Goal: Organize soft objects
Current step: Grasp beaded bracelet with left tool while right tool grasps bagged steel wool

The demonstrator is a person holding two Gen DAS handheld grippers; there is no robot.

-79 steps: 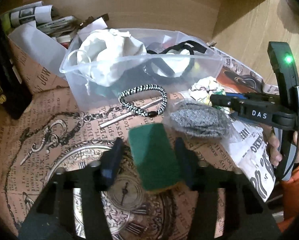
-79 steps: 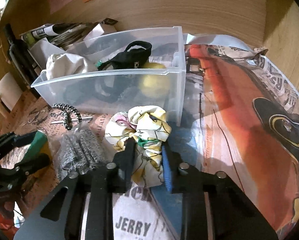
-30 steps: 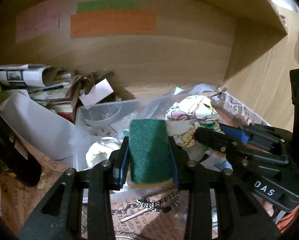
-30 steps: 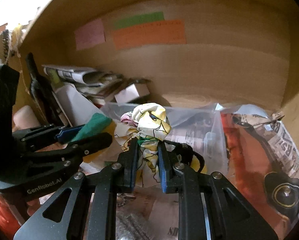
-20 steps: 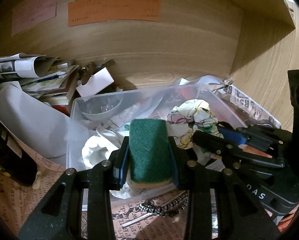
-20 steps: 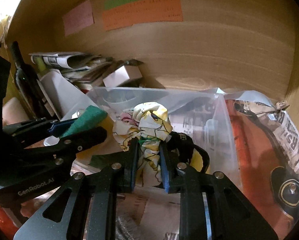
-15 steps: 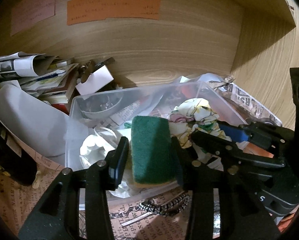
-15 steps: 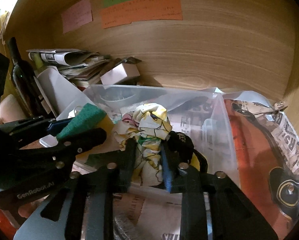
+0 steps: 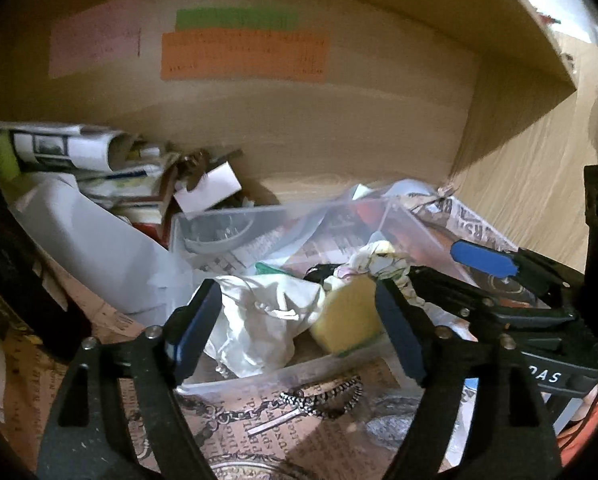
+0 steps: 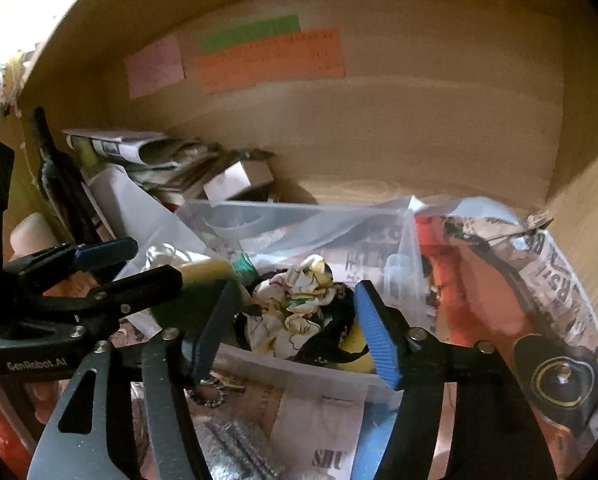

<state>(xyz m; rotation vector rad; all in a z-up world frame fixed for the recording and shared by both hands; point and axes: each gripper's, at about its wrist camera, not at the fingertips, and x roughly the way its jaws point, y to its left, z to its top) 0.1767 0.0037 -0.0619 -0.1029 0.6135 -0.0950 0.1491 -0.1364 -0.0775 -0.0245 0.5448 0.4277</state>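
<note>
A clear plastic bin (image 9: 259, 216) (image 10: 299, 364) stands on the shelf. Inside it lie a white cloth (image 9: 259, 316), a yellow-and-green sponge (image 9: 347, 320) (image 10: 203, 276), a floral scrunchie (image 10: 295, 312) (image 9: 379, 260) and a black strap (image 10: 327, 344). My left gripper (image 9: 299, 328) is open and empty just above the bin's front wall. My right gripper (image 10: 295, 328) is open and empty over the scrunchie. Each gripper shows in the other's view.
A black-and-white braided bracelet (image 9: 323, 396) and a grey scouring pad (image 10: 239, 452) lie on printed paper in front of the bin. Rolled newspapers and boxes (image 9: 79, 152) pile at the back left. A dark bottle (image 10: 55, 176) stands left. Wooden walls close the back and right.
Both grippers have opened. The left one has let the sponge drop into the bin, the right one has let the scrunchie drop into the bin.
</note>
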